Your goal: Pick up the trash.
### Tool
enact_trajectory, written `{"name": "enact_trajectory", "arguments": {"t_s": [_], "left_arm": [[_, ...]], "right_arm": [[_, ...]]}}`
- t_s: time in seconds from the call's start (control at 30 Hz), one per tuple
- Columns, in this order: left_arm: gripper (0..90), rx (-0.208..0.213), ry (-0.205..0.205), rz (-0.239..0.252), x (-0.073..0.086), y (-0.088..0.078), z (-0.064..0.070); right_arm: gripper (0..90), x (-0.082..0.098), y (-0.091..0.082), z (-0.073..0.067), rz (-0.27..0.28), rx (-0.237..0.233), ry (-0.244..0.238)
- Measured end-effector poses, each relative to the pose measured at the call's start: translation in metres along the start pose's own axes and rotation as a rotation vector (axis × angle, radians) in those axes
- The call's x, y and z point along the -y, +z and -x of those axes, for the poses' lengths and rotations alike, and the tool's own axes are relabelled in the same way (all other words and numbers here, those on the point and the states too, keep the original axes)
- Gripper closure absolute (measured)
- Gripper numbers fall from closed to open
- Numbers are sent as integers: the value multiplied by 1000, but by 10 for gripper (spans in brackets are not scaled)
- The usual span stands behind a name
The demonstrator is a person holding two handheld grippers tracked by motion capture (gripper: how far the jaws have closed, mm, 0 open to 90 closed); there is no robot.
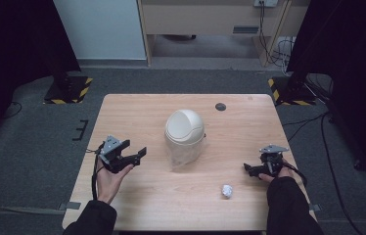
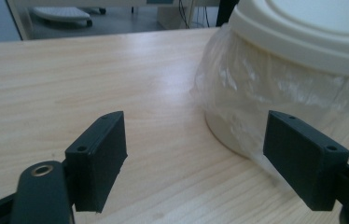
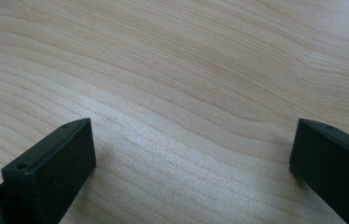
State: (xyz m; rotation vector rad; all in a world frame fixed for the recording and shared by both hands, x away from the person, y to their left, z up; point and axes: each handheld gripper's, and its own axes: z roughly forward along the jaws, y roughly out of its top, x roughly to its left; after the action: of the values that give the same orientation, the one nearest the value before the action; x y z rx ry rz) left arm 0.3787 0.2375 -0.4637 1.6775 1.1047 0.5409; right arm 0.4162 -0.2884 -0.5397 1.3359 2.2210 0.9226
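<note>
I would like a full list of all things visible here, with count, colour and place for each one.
small bin: one, cream, domed lid, clear plastic liner, table centre.
paper ball: one, white, crumpled, near front edge, right of the bin.
round cap: one, dark, far edge of the table.
table: one, light wood.
left gripper: one, black, open, empty, left of the bin.
right gripper: one, black, open, empty, near the right edge.
</note>
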Motion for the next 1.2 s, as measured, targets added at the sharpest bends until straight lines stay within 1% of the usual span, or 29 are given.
{"name": "enact_trajectory", "arguments": {"t_s": [0.03, 0.17, 0.23, 0.43, 0.7, 1.0, 1.07, 1.13, 1.2], "left_arm": [[209, -2, -2, 14, -1, -1, 0], [209, -4, -5, 24, -6, -2, 1], [209, 2, -10, 38, -11, -1, 1], [209, 12, -1, 74, -24, 0, 3], [209, 21, -16, 110, -35, -1, 4], [209, 38, -12, 133, -48, 4, 8], [209, 47, -2, 135, -54, 7, 11], [209, 51, 0, 136, -56, 8, 12], [209, 60, 3, 137, -62, 13, 16]], "right_arm": [[4, 0, 0, 0, 0, 0, 0], [4, 0, 0, 0, 0, 1, 0], [4, 0, 0, 0, 0, 0, 0], [5, 0, 0, 0, 0, 0, 0], [5, 0, 0, 0, -1, 1, 3], [4, 0, 0, -1, 0, 2, 3], [5, 0, 0, -1, 0, 2, 3], [5, 0, 0, -1, 0, 2, 3], [5, 0, 0, -1, -2, 1, 3]]}}
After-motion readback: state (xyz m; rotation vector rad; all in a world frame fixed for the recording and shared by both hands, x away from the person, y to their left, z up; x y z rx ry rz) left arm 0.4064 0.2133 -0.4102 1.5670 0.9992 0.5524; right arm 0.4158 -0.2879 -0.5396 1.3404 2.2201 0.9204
